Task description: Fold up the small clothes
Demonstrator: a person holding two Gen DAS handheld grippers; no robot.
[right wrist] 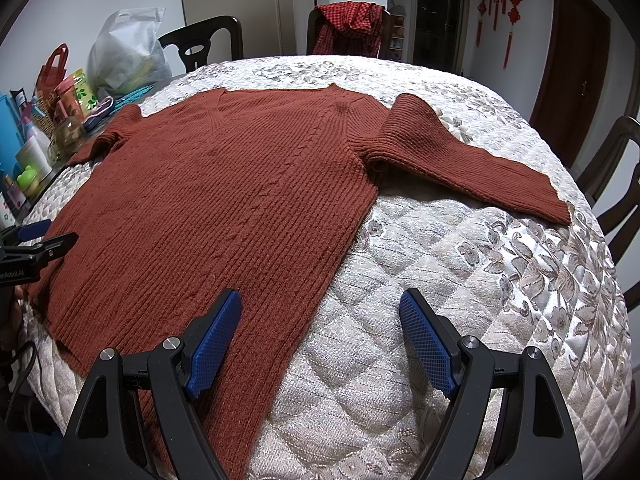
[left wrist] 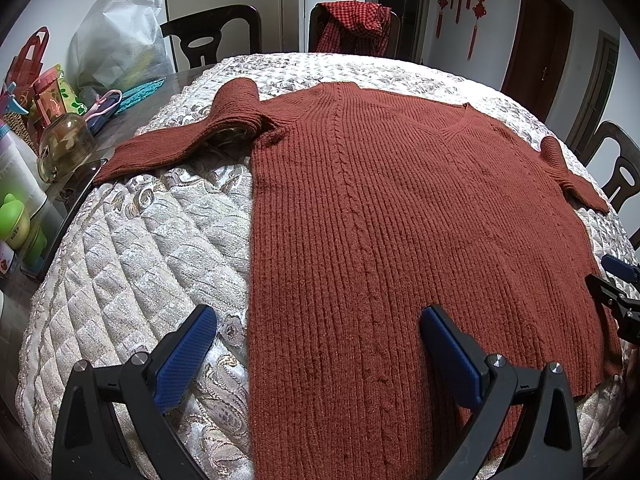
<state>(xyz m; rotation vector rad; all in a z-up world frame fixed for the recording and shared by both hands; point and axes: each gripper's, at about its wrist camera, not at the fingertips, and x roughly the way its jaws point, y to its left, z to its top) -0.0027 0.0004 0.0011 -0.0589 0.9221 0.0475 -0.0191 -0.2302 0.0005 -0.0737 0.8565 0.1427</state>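
Lying flat and face up across the quilted desk [left wrist: 132, 264], rust knit sweater [left wrist: 400, 208], left sleeve [left wrist: 180, 140] bunched toward the desk's left edge, right sleeve [right wrist: 472, 160] angled toward the right edge. Risk: thick ribbed knit slipping or dragging askew if pinched shallowly. Left hand-held gripper [left wrist: 318, 344] spread wide over the hem, holding nothing; right hand-held gripper [right wrist: 320, 328] likewise wide, empty.

A quilted cover [left wrist: 140, 248] drapes the bench; at ten o'clock stand a glass jar [left wrist: 66, 146] and white bag [left wrist: 120, 40]; a checked garment [left wrist: 356, 26] hangs at twelve.
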